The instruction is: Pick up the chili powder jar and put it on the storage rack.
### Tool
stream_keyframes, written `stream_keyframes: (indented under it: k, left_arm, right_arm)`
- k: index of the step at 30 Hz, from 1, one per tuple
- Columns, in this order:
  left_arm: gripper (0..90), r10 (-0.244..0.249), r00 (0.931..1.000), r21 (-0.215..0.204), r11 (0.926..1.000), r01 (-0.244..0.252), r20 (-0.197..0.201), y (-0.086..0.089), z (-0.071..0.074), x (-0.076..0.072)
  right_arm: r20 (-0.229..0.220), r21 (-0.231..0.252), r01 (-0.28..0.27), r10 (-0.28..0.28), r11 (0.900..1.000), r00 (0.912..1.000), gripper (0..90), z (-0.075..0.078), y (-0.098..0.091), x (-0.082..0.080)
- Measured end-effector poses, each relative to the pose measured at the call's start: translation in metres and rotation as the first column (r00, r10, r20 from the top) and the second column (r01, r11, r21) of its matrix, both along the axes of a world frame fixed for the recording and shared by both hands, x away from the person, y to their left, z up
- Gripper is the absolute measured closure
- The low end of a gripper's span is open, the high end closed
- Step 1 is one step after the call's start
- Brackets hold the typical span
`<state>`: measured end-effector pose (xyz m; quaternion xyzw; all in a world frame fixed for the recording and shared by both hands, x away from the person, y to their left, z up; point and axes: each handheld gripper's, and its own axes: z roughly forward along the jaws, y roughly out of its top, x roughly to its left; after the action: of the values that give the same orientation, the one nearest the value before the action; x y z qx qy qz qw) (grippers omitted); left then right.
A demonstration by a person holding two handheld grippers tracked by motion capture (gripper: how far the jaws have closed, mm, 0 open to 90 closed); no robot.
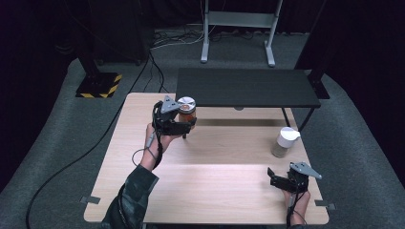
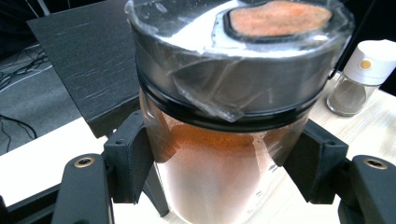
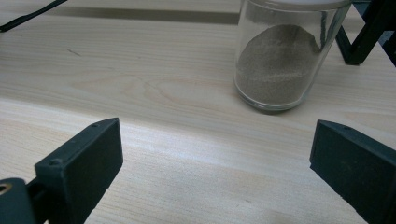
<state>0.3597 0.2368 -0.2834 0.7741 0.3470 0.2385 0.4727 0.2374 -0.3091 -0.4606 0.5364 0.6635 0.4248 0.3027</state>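
My left gripper (image 1: 187, 125) is clamped on the spice jar (image 1: 186, 110), held above the far left of the table (image 1: 215, 191), pads on the glass below the lid. Smooth, rigid, breakable, I'd guess (powder shifts the weight), so grip mid-body. Right gripper (image 1: 271, 175) rests with jaws apart near the white-capped shaker (image 1: 285, 141).

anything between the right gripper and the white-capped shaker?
Nothing. In the right gripper view, bare wooden tabletop runs from the open right gripper to the white-capped shaker. The high view shows the same gap.
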Motion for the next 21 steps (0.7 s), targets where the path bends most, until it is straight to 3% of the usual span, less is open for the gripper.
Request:
stream_keyframes:
  k: [21]
  left_arm:
    - [30.9, -0.004, 0.9999, -0.003, 1.0, 0.004, 0.014, 0.001, 0.021, 0.009]
  right_arm:
    - [-0.001, -0.002, 0.002, -0.002, 1.0, 1.0, 1.3, 0.0, 0.001, 0.0]
